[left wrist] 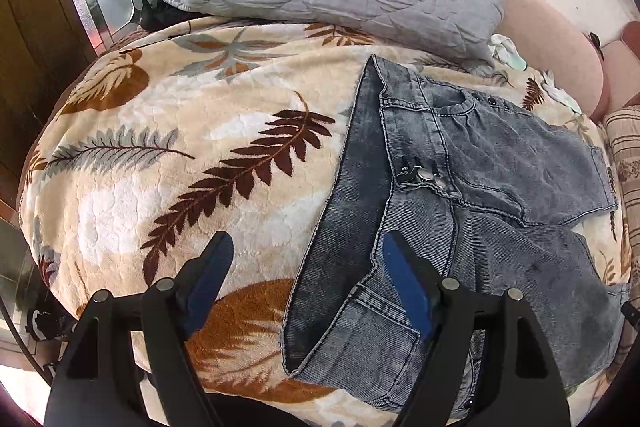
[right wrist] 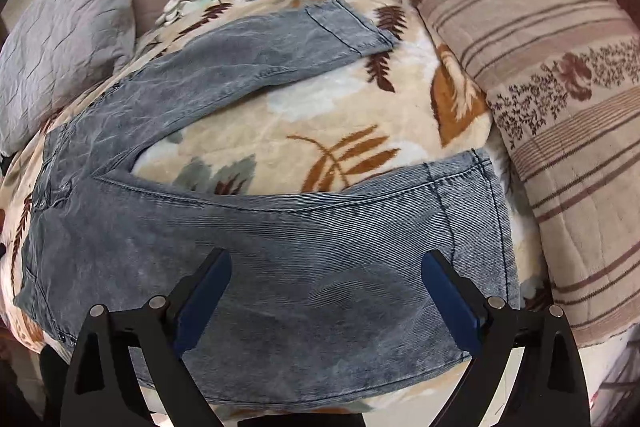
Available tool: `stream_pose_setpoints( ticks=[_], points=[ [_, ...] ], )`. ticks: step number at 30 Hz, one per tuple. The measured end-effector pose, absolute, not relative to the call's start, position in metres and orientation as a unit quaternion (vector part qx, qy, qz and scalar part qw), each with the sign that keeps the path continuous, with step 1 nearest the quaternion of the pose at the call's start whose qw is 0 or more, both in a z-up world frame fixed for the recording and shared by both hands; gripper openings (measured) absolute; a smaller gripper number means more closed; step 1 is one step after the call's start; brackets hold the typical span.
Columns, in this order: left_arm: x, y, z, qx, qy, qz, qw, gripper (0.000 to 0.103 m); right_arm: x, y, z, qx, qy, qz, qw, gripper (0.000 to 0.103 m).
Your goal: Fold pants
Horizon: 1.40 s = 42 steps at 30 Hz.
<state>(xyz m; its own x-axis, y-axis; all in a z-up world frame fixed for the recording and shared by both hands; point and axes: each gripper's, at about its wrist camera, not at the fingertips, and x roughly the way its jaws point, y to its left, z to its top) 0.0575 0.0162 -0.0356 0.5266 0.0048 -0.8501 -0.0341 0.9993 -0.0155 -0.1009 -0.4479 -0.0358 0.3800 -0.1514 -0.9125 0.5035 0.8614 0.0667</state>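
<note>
Grey denim pants (left wrist: 472, 187) spread flat on the leaf-print blanket (left wrist: 180, 131), waistband toward the left gripper (left wrist: 308, 287), 2 legs splayed apart toward the striped quilt (right wrist: 560, 75). Both claws spread wide, pinching nothing: left gripper hovering over the near waistband corner, right gripper (right wrist: 326, 287) over the near leg (right wrist: 320, 227) close to its hem. Likely step: pinch waistband edge and hem together, then carry the near leg over the far leg (right wrist: 256, 43). Best done by catching both denim layers but no blanket pile, lifting evenly, keeping tension between the 2 grips, aligning the seams.
</note>
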Motion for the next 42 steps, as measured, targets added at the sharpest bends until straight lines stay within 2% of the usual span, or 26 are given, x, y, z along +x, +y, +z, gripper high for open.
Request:
stream_pose_setpoints(
  ticks=[5,10,17,21,25,32,36,38,39,40,41,42],
  points=[
    [0.065,0.01,-0.042,0.008,0.495,0.013,0.869,0.08,-0.097,-0.471,-0.044,0.183,0.524,-0.211,0.804,0.096],
    [0.093,0.002,-0.043,0.033,0.524,0.005,0.851,0.08,-0.083,-0.505,-0.031,0.187,0.496,-0.229,0.817,0.096],
    [0.161,0.003,-0.018,-0.032,0.535,-0.013,0.844,0.08,-0.022,-0.558,-0.01,0.164,0.472,-0.247,0.83,0.096],
    [0.214,-0.003,-0.025,-0.085,0.564,-0.021,0.821,0.08,0.028,-0.585,-0.011,0.18,0.467,-0.247,0.829,0.096],
    [0.255,-0.016,-0.047,-0.109,0.598,-0.016,0.794,0.08,0.08,-0.615,-0.023,0.206,0.463,-0.256,0.823,0.096],
    [0.308,-0.019,-0.068,-0.154,0.609,-0.015,0.778,0.08,0.182,-0.642,-0.07,0.216,0.49,-0.242,0.809,0.096],
    [0.331,-0.022,-0.09,-0.167,0.628,-0.007,0.76,0.08,0.214,-0.645,-0.096,0.208,0.508,-0.233,0.803,0.096],
    [0.335,-0.03,-0.101,-0.174,0.638,-0.016,0.75,0.08,0.222,-0.639,-0.108,0.199,0.516,-0.222,0.803,0.099],
    [0.334,-0.035,-0.101,-0.166,0.633,-0.015,0.756,0.083,0.223,-0.633,-0.108,0.18,0.512,-0.224,0.81,0.098],
    [0.332,-0.04,-0.099,-0.165,0.628,-0.027,0.76,0.082,0.223,-0.629,-0.106,0.166,0.508,-0.223,0.815,0.091],
    [0.33,-0.046,-0.097,-0.171,0.627,-0.049,0.759,0.082,0.221,-0.623,-0.104,0.155,0.501,-0.219,0.823,0.074],
    [0.324,-0.053,-0.095,-0.184,0.627,-0.078,0.753,0.068,0.219,-0.62,-0.102,0.155,0.495,-0.212,0.828,0.065]
  ],
)
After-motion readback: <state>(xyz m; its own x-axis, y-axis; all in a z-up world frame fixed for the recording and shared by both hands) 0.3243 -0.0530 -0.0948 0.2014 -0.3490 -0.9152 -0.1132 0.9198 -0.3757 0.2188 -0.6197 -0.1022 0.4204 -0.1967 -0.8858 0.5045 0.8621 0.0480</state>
